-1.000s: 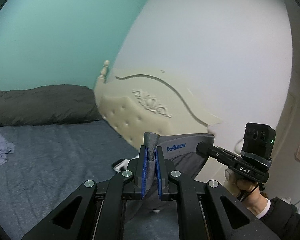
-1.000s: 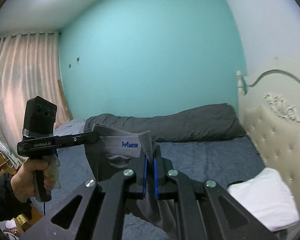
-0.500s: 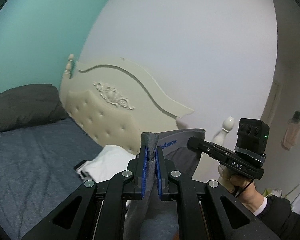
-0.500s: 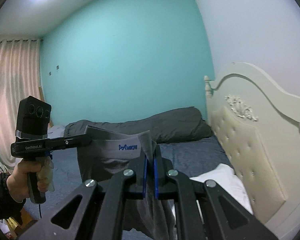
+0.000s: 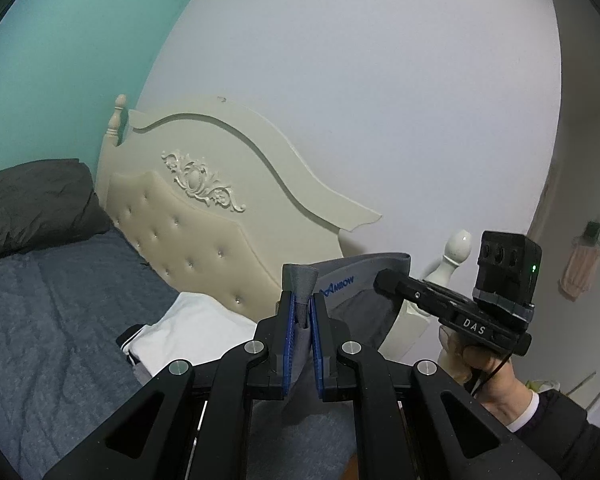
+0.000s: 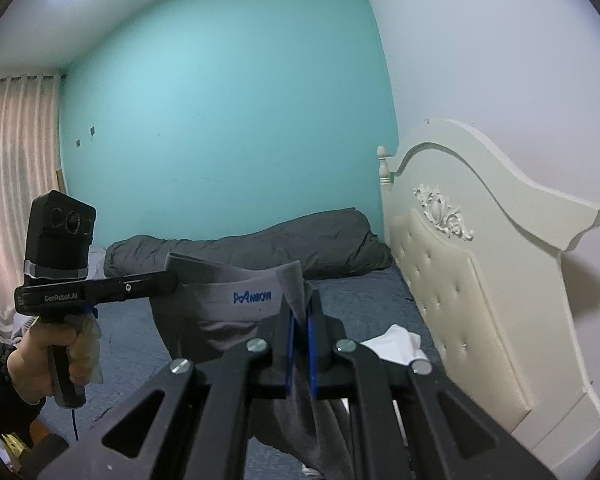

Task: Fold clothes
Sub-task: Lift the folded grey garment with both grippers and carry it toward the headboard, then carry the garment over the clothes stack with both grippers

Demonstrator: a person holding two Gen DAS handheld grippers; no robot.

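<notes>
The left gripper point(image 5: 302, 312) is clamped nearly closed on one end of the waistband of a pair of grey underpants point(image 5: 364, 280), and the right gripper point(image 6: 300, 316) is pinched just as tight on the waistband's other end. The garment hangs stretched between the two grippers in the air above the bed point(image 5: 52, 320), its blue-lettered band level and the rest drooping below. A folded white garment point(image 5: 188, 328) lies on the blue bedspread near the cream tufted headboard point(image 5: 204, 240), with a dark grey duvet roll point(image 6: 260, 248) along the teal wall.
</notes>
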